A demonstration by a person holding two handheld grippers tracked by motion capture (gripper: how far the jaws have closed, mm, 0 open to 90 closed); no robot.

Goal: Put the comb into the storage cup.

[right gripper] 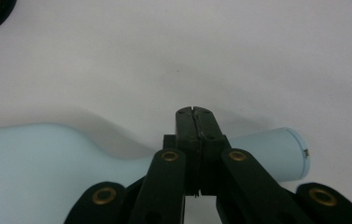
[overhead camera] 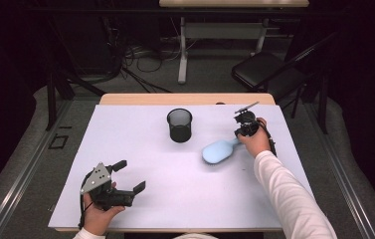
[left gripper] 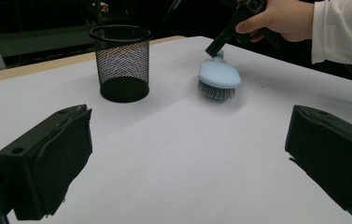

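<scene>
Brush handle under closed right tongs

Brush (overhead camera: pixel 219 150), pale blue, lies bristles-down on the white surface (overhead camera: pixel 175 189), right of centre, its handle pointing toward the far right. Right tongs (right gripper: pixel 195 122) sit over that handle near its end with the jaws pressed tip to tip; they look closed in front of the handle rather than around it, and whether they touch it I cannot tell. A hand (overhead camera: pixel 255 139) in a white sleeve (overhead camera: pixel 287 194) carries them. Black mesh cup (overhead camera: pixel 179 125) stands upright just beside the brush, to its left and a little farther back, apart from it. Left tongs (overhead camera: pixel 129 175) rest at the near left, well apart, jaws spread wide with nothing between them
</scene>
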